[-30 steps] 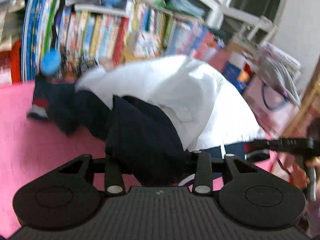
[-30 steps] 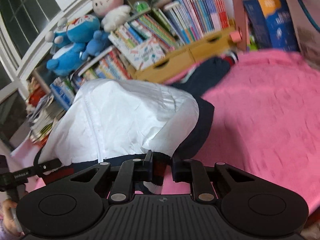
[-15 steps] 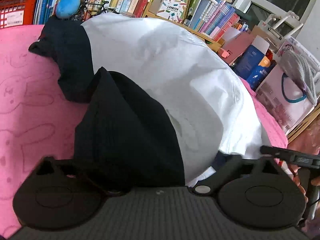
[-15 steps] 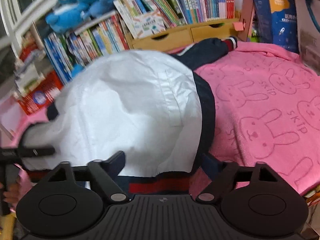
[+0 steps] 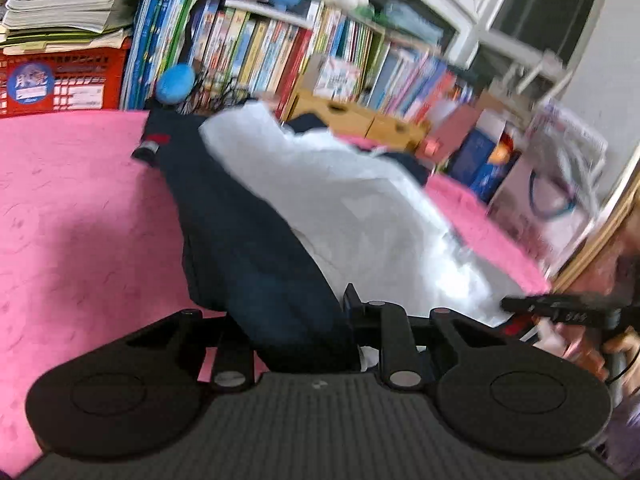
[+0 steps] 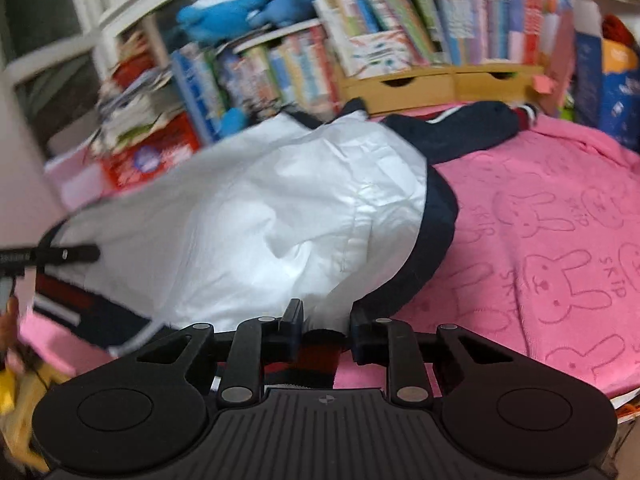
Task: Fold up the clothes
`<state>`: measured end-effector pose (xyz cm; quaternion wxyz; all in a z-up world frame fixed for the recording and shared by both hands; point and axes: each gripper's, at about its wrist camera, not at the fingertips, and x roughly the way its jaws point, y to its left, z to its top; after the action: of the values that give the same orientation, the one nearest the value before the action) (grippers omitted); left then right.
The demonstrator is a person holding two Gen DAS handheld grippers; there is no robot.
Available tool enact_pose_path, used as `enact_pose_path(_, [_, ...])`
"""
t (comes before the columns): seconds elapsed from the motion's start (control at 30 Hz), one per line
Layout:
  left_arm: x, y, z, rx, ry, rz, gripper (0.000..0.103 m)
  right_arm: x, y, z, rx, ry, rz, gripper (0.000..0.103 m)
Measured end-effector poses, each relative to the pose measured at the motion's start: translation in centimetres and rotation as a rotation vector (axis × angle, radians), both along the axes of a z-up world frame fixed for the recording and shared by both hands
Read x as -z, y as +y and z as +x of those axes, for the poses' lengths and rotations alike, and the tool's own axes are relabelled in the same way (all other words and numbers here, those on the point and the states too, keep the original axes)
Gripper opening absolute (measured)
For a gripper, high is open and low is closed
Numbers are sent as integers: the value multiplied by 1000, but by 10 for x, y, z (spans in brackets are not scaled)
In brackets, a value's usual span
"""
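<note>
Both views are motion-blurred, worst along the bookshelf [image 5: 280, 52] and the window at the upper edges, so titles and small items there cannot be read. In the left wrist view the left gripper [image 5: 304, 320] sits at bottom centre; its left finger is buried behind the navy fabric, only the right finger shows, and the jaws are closing with the dark hem between them, the pads appearing to press on it. In the right wrist view the right gripper [image 6: 320, 328] is also closing, narrow, with the red-and-navy striped ribbed hem bunched between its two fingers. The garment [image 6: 280, 220], navy with a white lining turned outward, lies across the pink towel [image 6: 560, 240] from lower centre to the shelf. Half a second earlier both sets of jaws stood wide with the garment lying flatter; now they have narrowed on the hem and the cloth rises toward the cameras. Only the right view shows the rabbit print and "SKIP" lettering on the towel, the striped band at lower left, and the left gripper's tip at the left edge. Only the left view shows the red crate [image 5: 60, 80] and paper stack at upper left, the bag at right, and the other gripper's tip with a hand [image 5: 616, 344] at the right edge, partly cut off.
</note>
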<state>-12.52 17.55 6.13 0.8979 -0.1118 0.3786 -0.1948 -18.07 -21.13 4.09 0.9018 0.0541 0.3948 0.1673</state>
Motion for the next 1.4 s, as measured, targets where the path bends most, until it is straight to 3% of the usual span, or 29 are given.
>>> enact_pose_path(0.17, [44,-6,-13,12,137,140,34,26,11,-21,-40,111,-79,27])
enact_pose_path(0.23, [43,-6,-18,12,118,187,45,36,9,-27,-31,152,-83,31])
enact_pose_path(0.3, [35,-2,-23,-7,79,227,76,35,3,-30,-11,163,-70,45])
enact_pose_path(0.4, [18,14,-34,-67,2,273,90,17,-9,-31,39,103,-72,63])
enact_pose_path(0.53, [2,31,-37,-138,-28,248,92,11,-21,-19,137,25,-99,68])
enact_pose_path(0.67, [-14,21,-24,-132,-90,202,97,36,-5,13,127,94,-57,45])
enact_pose_path(0.83, [-10,-13,-10,-32,-196,256,103,47,32,4,-1,76,-236,45])
enact_pose_path(0.93, [14,-30,-1,22,-159,342,103,41,33,-7,-15,98,-282,45])
enact_pose_path(1.07, [55,-44,-5,66,-100,485,103,8,36,-12,6,8,-327,53])
enact_pose_path(1.17, [56,-37,-15,69,-124,455,103,-7,57,7,-30,-121,-391,68])
enact_pose_path(1.23, [51,-32,-19,55,-112,455,103,-5,72,30,-50,-174,-412,68])
enact_pose_path(1.4, [19,2,-27,-63,-164,412,103,22,92,79,-60,-139,-368,68])
